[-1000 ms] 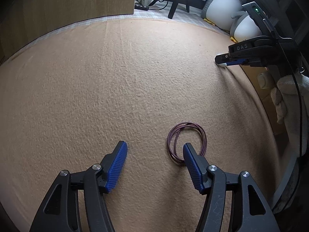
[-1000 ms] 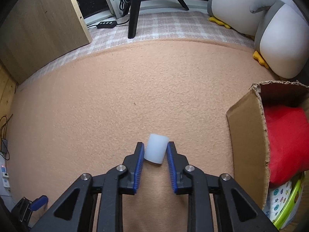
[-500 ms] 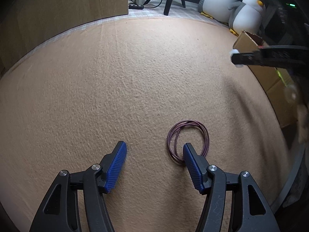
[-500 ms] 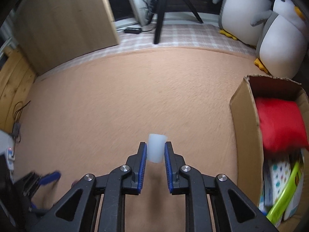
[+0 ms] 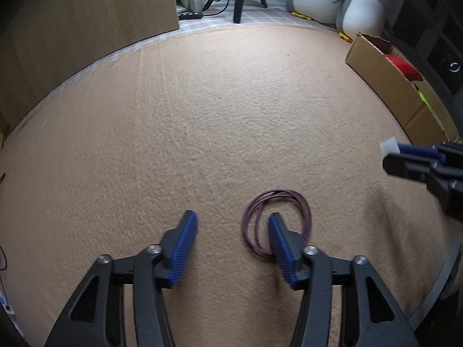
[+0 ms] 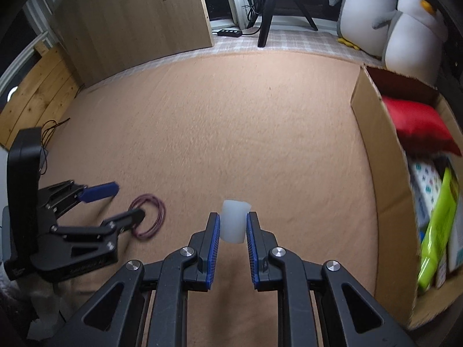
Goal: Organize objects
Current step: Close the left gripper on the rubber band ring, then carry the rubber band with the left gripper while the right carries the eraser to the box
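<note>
A coil of purple cord [image 5: 277, 193] lies on the tan carpet. My left gripper [image 5: 231, 215] points down at it with the right finger inside the loop. Its jaws are closing, and the coil's left strands lie between them, untouched by the pads. The right wrist view shows the same coil [image 6: 150, 197] and left gripper [image 6: 128, 201] at the lower left. My right gripper [image 6: 233, 215] is shut on a small white translucent cup [image 6: 233, 225], held above the carpet. At the right edge of the left wrist view, the cup [image 5: 387, 145] sticks out of the right gripper [image 5: 390, 156].
An open cardboard box [image 6: 373, 150] stands at the right, holding a red cushion [image 6: 416, 124], a green packet and other items. Two penguin plush toys [image 6: 411, 31] sit behind it. A tripod [image 6: 266, 8], a power strip and a wooden board [image 6: 133, 17] line the far edge.
The right gripper has lifted the cup off the carpet and carried it sideways, so more of the box shows. The left jaws have narrowed around the coil's left side.
</note>
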Demonstrator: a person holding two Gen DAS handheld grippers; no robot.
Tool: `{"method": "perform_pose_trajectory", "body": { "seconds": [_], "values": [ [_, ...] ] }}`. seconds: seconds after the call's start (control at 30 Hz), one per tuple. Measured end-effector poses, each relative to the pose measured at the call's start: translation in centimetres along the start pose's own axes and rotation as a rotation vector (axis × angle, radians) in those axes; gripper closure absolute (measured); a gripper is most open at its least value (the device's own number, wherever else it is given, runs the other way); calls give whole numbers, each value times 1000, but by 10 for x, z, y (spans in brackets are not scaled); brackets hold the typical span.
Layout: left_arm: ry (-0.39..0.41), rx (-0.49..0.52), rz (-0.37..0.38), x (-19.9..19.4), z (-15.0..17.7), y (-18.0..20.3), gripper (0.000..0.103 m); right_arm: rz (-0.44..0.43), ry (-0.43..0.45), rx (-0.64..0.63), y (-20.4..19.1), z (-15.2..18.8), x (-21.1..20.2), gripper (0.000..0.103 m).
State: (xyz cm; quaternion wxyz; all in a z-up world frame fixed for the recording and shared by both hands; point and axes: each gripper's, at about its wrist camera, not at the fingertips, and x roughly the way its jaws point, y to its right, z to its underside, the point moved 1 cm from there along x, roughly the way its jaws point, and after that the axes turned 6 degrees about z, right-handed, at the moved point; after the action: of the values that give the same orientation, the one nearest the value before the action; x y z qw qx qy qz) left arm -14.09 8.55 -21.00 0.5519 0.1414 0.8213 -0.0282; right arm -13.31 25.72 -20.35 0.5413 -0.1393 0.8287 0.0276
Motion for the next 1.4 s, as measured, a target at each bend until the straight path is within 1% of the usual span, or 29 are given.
{"method": "perform_pose_trajectory", "body": {
  "seconds": [0.07, 0.1, 0.17, 0.2, 0.23, 0.27, 0.3, 0.37, 0.43, 0.63, 0.8, 0.9, 1.0, 1.13, 1.27, 1.4],
  "values": [
    [5, 13, 9, 0, -1, 5, 71, -5, 2, 14, 3, 5, -1, 86],
    [5, 14, 15, 1, -2, 6, 76, -5, 3, 18, 4, 7, -2, 86],
    [2, 13, 35, 2, -4, 9, 93, -8, 6, 32, 7, 9, -3, 86],
    [0, 10, 46, 3, -5, 9, 97, -9, 10, 38, 9, 9, -5, 86],
    [-2, 3, 59, 4, -6, 9, 99, -8, 16, 42, 11, 10, -7, 86],
    [-1, -11, 80, 4, -7, 8, 99, -7, 21, 44, 13, 10, -9, 86],
    [-2, -36, 114, 5, -7, 6, 99, -6, 24, 45, 13, 11, -10, 86],
    [0, -95, 155, 4, -7, -2, 99, -6, 32, 50, 16, 11, -13, 86],
    [3, -124, 174, 3, -6, -6, 99, -9, 38, 60, 19, 13, -15, 86],
    [56, -130, 161, -22, -6, -6, 99, -17, 59, 79, 27, 16, -23, 86],
    [110, -114, 152, -50, -12, -4, 99, -24, 78, 91, 33, 16, -33, 86],
    [147, -109, 160, -67, -20, 3, 99, -28, 93, 99, 37, 16, -40, 86],
    [179, -83, 167, -80, -32, 15, 99, -29, 118, 110, 43, 16, -53, 86],
    [209, -48, 194, -92, -47, 35, 99, -11, 152, 120, 55, 17, -71, 86],
    [229, -13, 227, -95, -66, 63, 99, 11, 182, 146, 75, 19, -89, 86],
    [249, 30, 258, -95, -86, 99, 99, 43, 205, 181, 103, 23, -104, 86]
  ]
}}
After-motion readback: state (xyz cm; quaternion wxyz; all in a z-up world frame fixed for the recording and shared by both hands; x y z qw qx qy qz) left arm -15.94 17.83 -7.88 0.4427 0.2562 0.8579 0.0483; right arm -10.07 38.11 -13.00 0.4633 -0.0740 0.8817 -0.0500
